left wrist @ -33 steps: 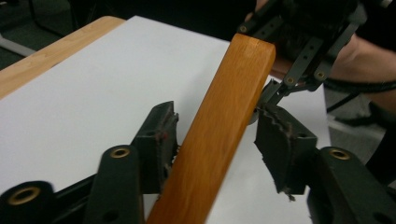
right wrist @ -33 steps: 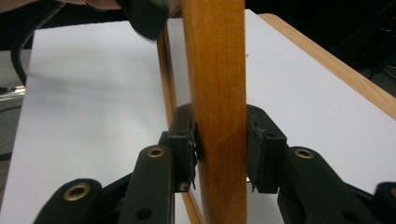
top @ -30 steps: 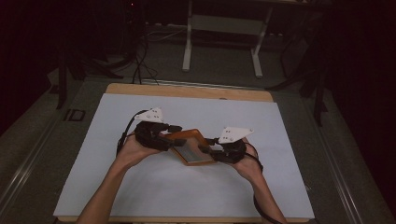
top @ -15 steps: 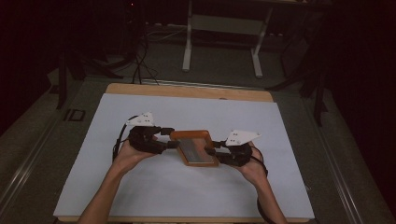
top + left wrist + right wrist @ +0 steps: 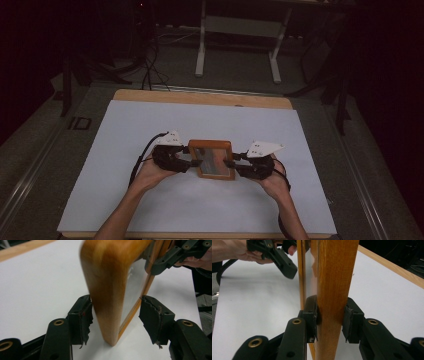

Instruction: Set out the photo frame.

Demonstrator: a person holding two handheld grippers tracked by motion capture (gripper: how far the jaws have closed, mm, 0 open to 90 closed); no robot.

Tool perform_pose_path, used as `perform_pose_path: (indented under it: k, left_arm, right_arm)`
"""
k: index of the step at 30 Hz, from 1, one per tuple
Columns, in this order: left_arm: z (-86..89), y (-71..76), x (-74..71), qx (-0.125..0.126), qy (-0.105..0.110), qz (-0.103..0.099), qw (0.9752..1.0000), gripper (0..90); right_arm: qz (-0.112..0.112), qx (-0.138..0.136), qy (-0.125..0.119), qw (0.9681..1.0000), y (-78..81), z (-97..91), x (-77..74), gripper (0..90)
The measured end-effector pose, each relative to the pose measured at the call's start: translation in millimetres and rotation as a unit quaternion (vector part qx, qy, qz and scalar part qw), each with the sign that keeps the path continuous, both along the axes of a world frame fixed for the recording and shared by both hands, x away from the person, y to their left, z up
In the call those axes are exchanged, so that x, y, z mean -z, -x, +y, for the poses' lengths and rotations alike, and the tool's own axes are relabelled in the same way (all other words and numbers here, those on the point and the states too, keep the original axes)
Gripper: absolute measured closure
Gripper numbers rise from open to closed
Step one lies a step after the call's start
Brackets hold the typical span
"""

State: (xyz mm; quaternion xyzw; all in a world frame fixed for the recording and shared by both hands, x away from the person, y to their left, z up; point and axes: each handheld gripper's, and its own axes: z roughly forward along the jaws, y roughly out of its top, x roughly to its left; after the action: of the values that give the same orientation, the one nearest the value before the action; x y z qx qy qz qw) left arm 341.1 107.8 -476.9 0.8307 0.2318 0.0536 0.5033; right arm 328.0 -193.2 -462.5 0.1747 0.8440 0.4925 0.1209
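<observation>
The wooden picture frame (image 5: pixel 212 159) stands near the middle of the white table cover (image 5: pixel 125 125), between the two hands. A second ago it was tilted cornerwise; now it sits square to the table edge and a little farther from the person. At its left edge, the left gripper (image 5: pixel 115 320) straddles the wood, its jaws wide and just closing slightly, with gaps on both sides. At its right edge, the right gripper (image 5: pixel 329 318) clamps the wood, both pads pressed against it.
</observation>
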Motion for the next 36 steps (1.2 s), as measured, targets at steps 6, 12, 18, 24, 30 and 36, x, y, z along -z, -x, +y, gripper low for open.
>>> perform_pose_path:
  k: [6, 12, 18, 24, 30, 36]
  left_arm:
    - [-9.1, -2.5, 4.4, -0.006, -0.005, 0.001, 1.0000, 48.4]
    - [-13.9, -4.5, 3.9, -0.006, -0.012, 0.000, 0.9999, 56.0]
    - [-17.6, -2.3, 0.4, -0.010, -0.024, 0.000, 0.9997, 57.3]
    - [-19.3, 1.1, 0.3, -0.014, -0.024, -0.008, 0.9996, 59.7]
    - [-17.3, 0.3, 0.8, -0.017, -0.020, -0.005, 0.9996, 59.6]
    - [-17.3, 1.1, 0.3, -0.019, -0.021, -0.009, 0.9996, 59.5]
  right_arm:
    - [0.003, 0.005, -0.001, 1.0000, -1.2, -4.5, 2.8, 67.6]
    - [0.010, 0.009, 0.002, 0.9999, -2.4, -9.6, 5.9, 67.3]
    - [0.019, 0.009, 0.002, 0.9998, -3.9, -12.5, 6.9, 66.9]
    - [0.030, 0.013, -0.003, 0.9995, -6.8, -15.8, 9.8, 65.6]
    - [0.033, 0.016, -0.005, 0.9993, -7.4, -14.5, 9.7, 65.4]
    - [0.034, 0.018, -0.005, 0.9992, -7.1, -13.8, 10.2, 65.4]
